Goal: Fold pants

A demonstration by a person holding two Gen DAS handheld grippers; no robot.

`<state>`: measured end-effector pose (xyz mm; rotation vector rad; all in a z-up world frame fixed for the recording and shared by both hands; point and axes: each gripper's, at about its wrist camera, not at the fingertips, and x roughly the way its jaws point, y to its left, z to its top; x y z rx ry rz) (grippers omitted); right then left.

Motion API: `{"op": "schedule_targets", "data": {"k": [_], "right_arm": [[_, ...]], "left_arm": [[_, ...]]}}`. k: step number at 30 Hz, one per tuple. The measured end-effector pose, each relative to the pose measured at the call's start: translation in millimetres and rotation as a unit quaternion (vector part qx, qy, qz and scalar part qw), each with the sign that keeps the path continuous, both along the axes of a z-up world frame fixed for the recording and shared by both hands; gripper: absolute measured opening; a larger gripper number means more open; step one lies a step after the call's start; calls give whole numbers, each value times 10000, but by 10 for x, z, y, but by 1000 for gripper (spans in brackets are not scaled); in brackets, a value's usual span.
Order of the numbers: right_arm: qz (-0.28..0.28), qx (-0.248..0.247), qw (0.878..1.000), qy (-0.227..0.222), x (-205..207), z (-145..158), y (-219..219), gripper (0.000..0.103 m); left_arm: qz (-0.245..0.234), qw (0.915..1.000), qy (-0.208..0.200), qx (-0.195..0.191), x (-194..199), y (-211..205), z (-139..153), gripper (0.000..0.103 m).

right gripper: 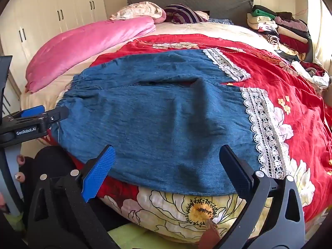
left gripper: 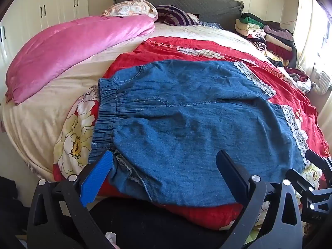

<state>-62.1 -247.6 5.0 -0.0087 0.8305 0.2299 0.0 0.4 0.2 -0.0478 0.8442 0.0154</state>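
Blue denim pants with an elastic waistband at the left and white lace cuffs at the right lie flat on the red floral bedspread. They also show in the right wrist view. My left gripper is open, over the near edge of the pants by the waistband, holding nothing. My right gripper is open, over the near edge of the near leg, just left of its lace cuff. The left gripper also shows in the right wrist view at the waistband corner.
A pink quilt lies folded at the left of the bed. A pile of folded clothes sits at the far right by the grey headboard. White wardrobes stand at the left. The bed's front edge is below the grippers.
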Motion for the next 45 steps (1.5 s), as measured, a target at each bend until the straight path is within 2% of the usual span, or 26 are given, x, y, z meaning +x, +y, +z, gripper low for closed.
{"op": "schedule_targets", "data": {"k": [2,12,45], "right_arm": [[17,-13,9999,-117,-40,-1,7,95],[10,-64,10000,-65,-22,51,51,95],[3,-112,9998,-137,-46,59,27,95]], "left_arm": [[6,10000,-9,-7,-2,4,8,99],[-13,10000,-20,-10,-23,-3,68,99],[-86,10000,23,-36,-83,-42,6,99]]}}
